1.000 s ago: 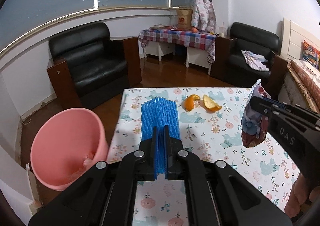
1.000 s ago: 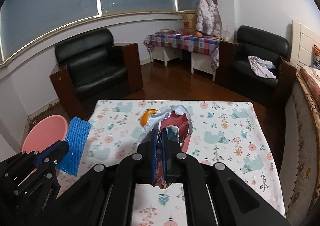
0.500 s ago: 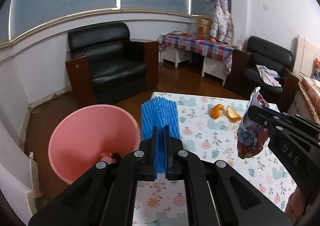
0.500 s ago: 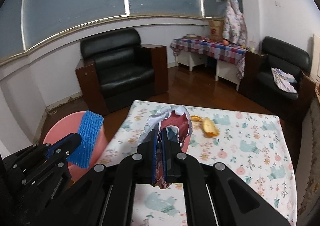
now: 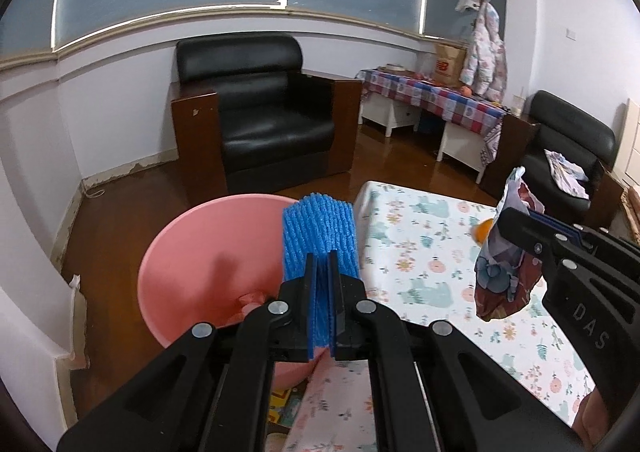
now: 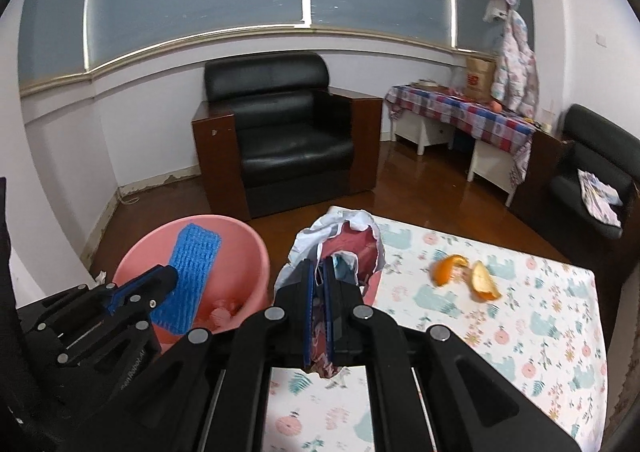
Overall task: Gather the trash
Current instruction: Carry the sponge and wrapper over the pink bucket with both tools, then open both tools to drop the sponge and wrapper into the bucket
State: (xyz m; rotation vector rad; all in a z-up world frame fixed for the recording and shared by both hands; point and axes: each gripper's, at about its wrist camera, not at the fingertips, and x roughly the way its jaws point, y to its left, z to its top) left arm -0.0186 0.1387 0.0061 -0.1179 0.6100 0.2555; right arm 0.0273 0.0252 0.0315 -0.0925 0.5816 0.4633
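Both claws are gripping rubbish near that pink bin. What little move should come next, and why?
Probably the left gripper should open. Its blue foam net already hangs over the pink bin, so it would likely drop inside. The right gripper's crumpled wrapper appears short of the rim.

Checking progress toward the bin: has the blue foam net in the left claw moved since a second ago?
Yes. The blue foam net, pinched in the left claw, has left the floral table and now hangs over the pink bin.

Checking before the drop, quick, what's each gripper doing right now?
Left gripper: shut on blue foam net.
Right gripper: shut on crumpled wrapper.
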